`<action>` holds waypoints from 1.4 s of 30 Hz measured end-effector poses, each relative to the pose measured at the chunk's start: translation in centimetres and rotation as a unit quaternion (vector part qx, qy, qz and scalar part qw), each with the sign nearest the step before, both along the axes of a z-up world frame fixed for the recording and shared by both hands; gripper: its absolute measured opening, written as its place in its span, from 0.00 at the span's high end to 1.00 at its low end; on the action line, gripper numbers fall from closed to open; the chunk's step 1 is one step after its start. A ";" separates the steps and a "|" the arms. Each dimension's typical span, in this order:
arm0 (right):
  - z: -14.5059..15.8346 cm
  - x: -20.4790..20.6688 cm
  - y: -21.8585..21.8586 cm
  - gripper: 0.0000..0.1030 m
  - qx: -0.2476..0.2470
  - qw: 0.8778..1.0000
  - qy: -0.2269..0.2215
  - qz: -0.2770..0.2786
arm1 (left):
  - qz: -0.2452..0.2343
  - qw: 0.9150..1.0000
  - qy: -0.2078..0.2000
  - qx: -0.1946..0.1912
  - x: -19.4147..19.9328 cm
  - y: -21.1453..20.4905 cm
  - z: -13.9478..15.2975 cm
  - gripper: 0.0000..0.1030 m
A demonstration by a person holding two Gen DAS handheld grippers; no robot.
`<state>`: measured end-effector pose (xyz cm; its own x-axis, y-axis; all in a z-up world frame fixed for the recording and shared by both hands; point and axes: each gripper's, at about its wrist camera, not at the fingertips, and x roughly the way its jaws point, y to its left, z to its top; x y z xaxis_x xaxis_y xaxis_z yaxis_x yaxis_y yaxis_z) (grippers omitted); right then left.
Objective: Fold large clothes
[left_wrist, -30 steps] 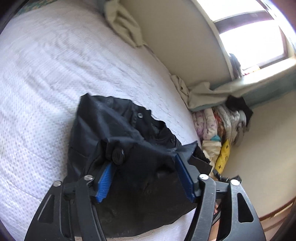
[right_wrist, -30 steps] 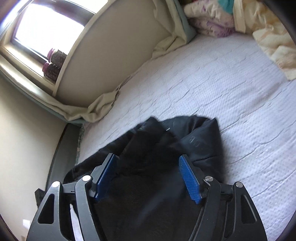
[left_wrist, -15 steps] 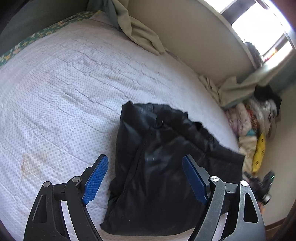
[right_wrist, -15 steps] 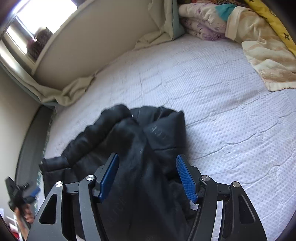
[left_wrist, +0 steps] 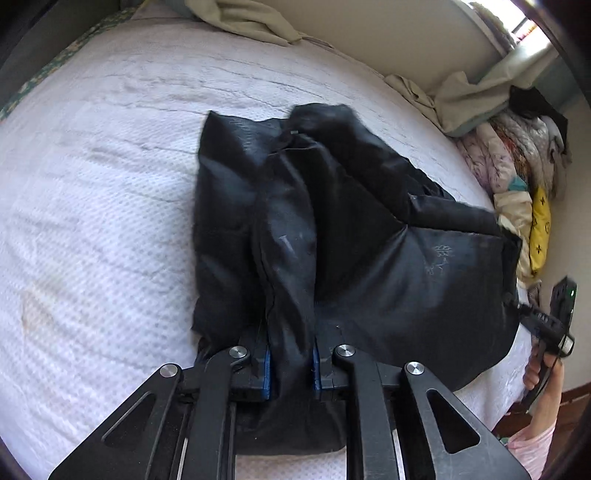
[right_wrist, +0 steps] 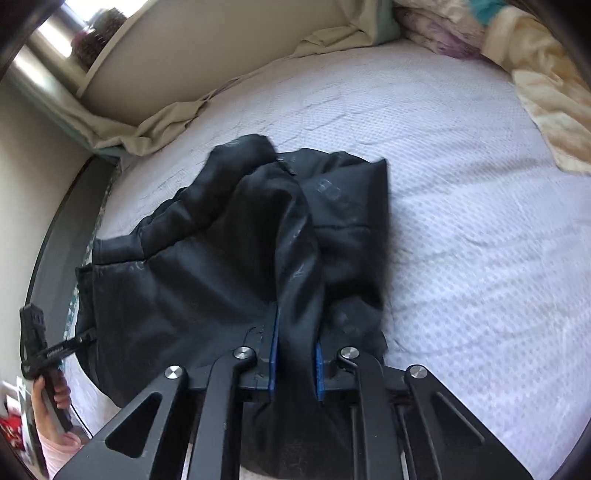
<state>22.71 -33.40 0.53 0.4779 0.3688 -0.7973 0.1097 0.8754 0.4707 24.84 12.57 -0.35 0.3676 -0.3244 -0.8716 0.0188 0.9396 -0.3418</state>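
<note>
- A bed (left_wrist: 110, 184) was covered with a white dotted textured bedspread, faintly stained near one edge.
- Beige walls (left_wrist: 388, 33) were seen, with a crumpled cream sheet (right_wrist: 147, 129) bunched where the bed met them.
- A bright window (left_wrist: 524, 22) was blown out by daylight.
- Folded bedding (left_wrist: 517, 158) was piled in the corner.
- A strip of wooden floor (left_wrist: 576, 391) was glimpsed.

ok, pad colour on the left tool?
Blue pads, clamped on the black jacket; clearest in left wrist view.
</note>
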 end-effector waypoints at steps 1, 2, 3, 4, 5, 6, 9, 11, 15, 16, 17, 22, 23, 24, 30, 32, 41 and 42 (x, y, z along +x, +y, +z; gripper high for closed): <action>-0.4 -0.3 -0.4 0.92 0.003 1.000 0.006 -0.007 | 0.005 1.000 0.007 -0.015 0.0 0.4 -0.5 0.81; -1.1 -0.4 -0.7 0.92 0.007 1.000 0.013 -0.011 | 0.013 0.999 0.019 -0.036 0.2 1.1 -1.4 0.81; -1.8 -0.3 -0.8 0.93 0.010 1.000 0.019 -0.013 | 0.018 0.998 0.028 -0.053 0.4 1.6 -2.3 0.76; -2.5 -0.1 -0.7 0.93 0.009 1.000 0.022 -0.013 | 0.018 0.997 0.036 -0.062 0.8 1.8 -3.4 0.73; -3.5 0.0 -0.4 0.94 0.000 1.000 0.027 -0.009 | 0.016 0.997 0.038 -0.071 1.0 1.9 -4.1 0.71; -4.1 0.1 -0.2 0.94 -0.005 1.000 0.027 -0.007 | 0.020 0.996 0.041 -0.081 1.1 2.1 -4.6 0.70; -4.1 -0.3 -0.3 0.91 0.002 1.000 0.018 -0.017 | 0.040 0.992 0.045 -0.107 1.0 2.8 -4.1 0.68; -3.2 -0.7 -0.7 0.82 0.014 1.000 0.022 -0.017 | 0.040 0.994 0.034 -0.093 0.6 3.1 -2.7 0.64; 1.1 -2.0 -1.5 0.40 -0.008 0.999 -0.008 -0.045 | 0.058 0.997 -0.047 0.002 -0.2 3.0 2.3 0.59; 2.5 -2.4 -1.4 0.40 -0.040 0.998 -0.031 -0.046 | 0.060 0.996 -0.069 0.019 -0.3 2.8 3.4 0.59; 4.2 -2.9 -1.0 0.40 -0.081 0.994 -0.063 -0.047 | 0.058 0.994 -0.088 0.027 -0.5 2.6 4.2 0.57; 8.0 -2.6 2.5 0.77 -0.141 0.978 -0.155 0.000 | 0.005 0.989 -0.146 0.031 0.3 -1.7 5.8 0.52; 7.9 -2.5 2.9 0.85 -0.143 0.977 -0.159 0.008 | -0.005 0.988 -0.148 0.044 0.7 -2.5 5.6 0.52; 7.7 -1.8 3.8 0.90 -0.150 0.975 -0.160 0.018 | -0.009 0.987 -0.150 0.058 1.1 -3.2 5.2 0.52; 4.4 2.1 5.9 0.90 -0.177 0.975 -0.132 0.034 | 0.001 0.986 -0.112 0.124 4.2 -3.9 1.3 0.53; 2.2 3.6 6.2 0.91 -0.179 0.979 -0.096 0.033 | 0.013 0.987 -0.087 0.132 5.0 -2.8 -0.3 0.57; -3.9 5.4 5.6 1.00 -0.157 0.987 -0.014 0.027 | -0.007 0.985 -0.069 0.160 5.4 -2.7 -4.3 0.58; -4.3 5.5 5.3 1.00 -0.146 0.989 -0.010 0.028 | -0.003 0.987 -0.066 0.148 5.6 -2.5 -4.4 0.58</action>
<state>28.22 -28.09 -3.75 0.4797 0.1494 -0.8646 0.0512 0.9790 0.1976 30.41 10.07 -4.79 0.4824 -0.0646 -0.8736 0.0499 0.9977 -0.0463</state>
